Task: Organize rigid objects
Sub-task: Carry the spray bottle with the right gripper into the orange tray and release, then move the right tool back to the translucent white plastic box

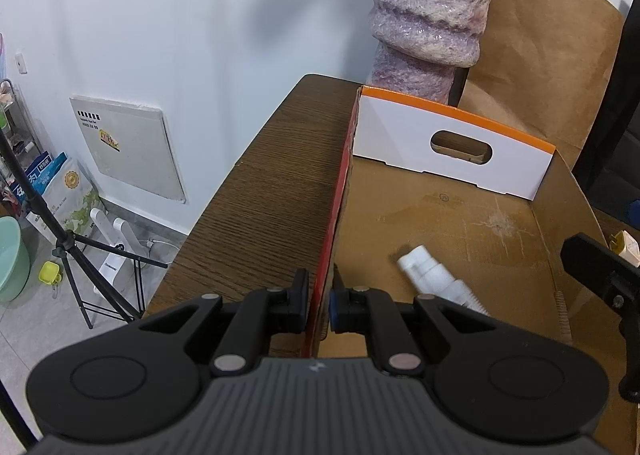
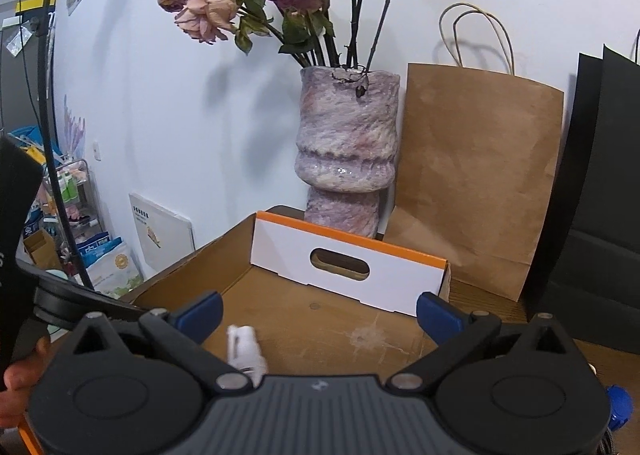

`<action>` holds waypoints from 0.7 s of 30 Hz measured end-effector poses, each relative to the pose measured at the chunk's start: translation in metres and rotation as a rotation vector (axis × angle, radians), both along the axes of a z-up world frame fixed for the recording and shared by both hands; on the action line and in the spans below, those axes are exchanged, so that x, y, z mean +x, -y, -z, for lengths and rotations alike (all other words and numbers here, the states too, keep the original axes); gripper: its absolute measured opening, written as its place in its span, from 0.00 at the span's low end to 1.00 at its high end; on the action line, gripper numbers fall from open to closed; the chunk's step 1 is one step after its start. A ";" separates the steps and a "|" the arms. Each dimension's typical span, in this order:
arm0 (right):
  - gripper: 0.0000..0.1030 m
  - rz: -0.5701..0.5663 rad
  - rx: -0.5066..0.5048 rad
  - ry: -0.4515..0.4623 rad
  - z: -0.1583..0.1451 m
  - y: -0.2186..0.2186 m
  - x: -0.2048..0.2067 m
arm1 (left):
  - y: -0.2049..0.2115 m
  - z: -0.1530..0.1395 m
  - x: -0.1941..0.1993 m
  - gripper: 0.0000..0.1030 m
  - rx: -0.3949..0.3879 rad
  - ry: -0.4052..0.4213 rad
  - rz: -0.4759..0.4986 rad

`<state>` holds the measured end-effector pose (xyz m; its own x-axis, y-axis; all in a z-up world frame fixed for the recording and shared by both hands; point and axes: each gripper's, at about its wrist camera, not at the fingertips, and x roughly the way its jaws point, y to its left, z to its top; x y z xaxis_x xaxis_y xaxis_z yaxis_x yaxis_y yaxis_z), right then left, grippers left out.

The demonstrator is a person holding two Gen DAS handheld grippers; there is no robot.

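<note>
The left gripper point(image 1: 320, 295) has its jaws clamped narrow on the cardboard box's point(image 1: 460, 211) near-left wall. The right gripper point(image 2: 320, 315) hangs wide apart above the white plastic fitting point(image 2: 245, 349) on the box floor, just left of centre.

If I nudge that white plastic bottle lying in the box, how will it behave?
The white bottle lies on its side on the flat box floor, so it would probably roll. It looks small and rigid, likely light, and its smooth plastic could be slippery.
</note>
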<state>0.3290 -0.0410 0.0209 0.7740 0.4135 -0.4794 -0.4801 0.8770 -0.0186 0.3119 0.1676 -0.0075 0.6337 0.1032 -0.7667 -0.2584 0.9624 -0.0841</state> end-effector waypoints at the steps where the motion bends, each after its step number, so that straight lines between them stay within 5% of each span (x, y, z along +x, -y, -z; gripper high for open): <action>1: 1.00 0.003 -0.001 0.002 0.000 0.000 0.000 | 0.000 0.000 0.000 0.11 0.000 0.000 -0.001; 21: 1.00 0.126 -0.005 0.076 -0.013 0.068 -0.024 | -0.001 0.000 0.000 0.11 -0.003 0.002 -0.002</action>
<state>0.3051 -0.1094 0.0343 0.8538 0.3082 -0.4195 -0.3628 0.9302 -0.0549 0.3121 0.1681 -0.0076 0.6347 0.1026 -0.7659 -0.2603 0.9616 -0.0869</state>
